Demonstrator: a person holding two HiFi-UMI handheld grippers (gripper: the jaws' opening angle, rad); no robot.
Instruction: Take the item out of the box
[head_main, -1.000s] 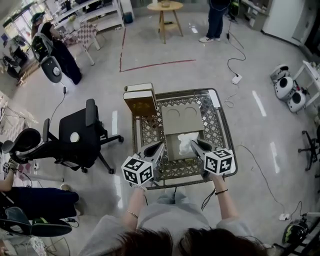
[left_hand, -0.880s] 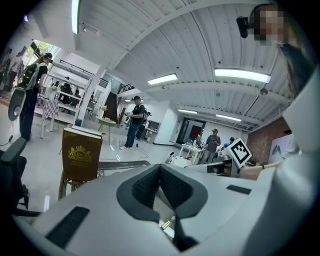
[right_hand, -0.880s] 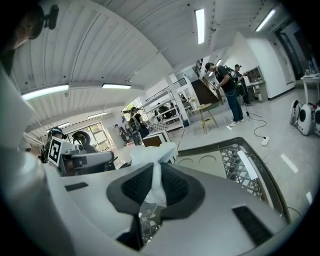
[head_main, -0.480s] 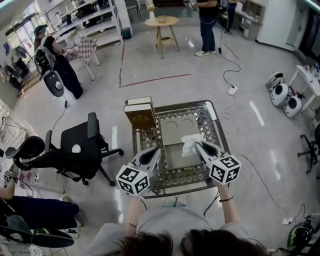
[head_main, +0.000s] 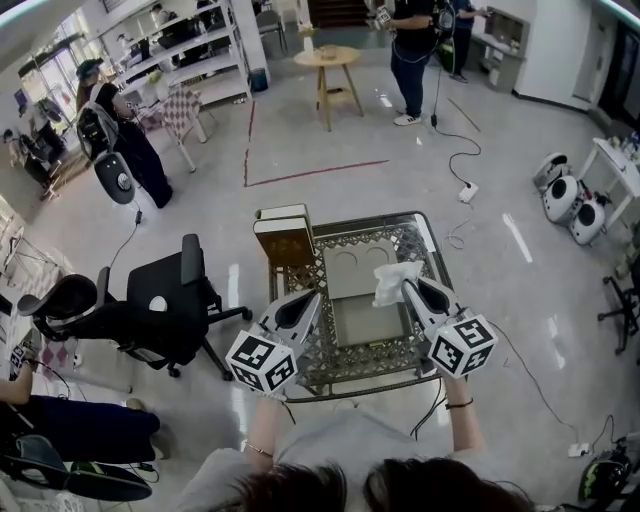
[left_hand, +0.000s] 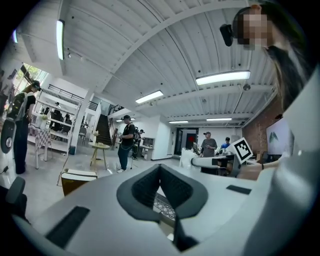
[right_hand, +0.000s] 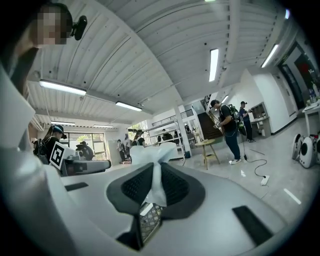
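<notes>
An open cardboard box (head_main: 368, 322) lies on a metal lattice table (head_main: 300, 268), its flap (head_main: 355, 268) folded back. A soft white crumpled item (head_main: 394, 282) hangs above the box's right edge, clear of the box. My right gripper (head_main: 408, 287) is shut on it. In the right gripper view the white item (right_hand: 156, 156) is pinched between the dark pads and bulges beyond the tips of my right gripper (right_hand: 158, 169). My left gripper (head_main: 308, 303) hovers at the box's left side. In its own view my left gripper (left_hand: 160, 168) is shut, with nothing between the jaws.
A brown box with a white top (head_main: 283, 236) stands at the table's back left corner. A black office chair (head_main: 160, 300) is to the left. On the floor are a cable (head_main: 455, 165) and white machines (head_main: 566, 194) at right. People and a wooden stool (head_main: 326, 60) are farther back.
My right gripper has risen and moved right, lifting the white item out of the box. The left gripper has drawn slightly away from the box's left side.
</notes>
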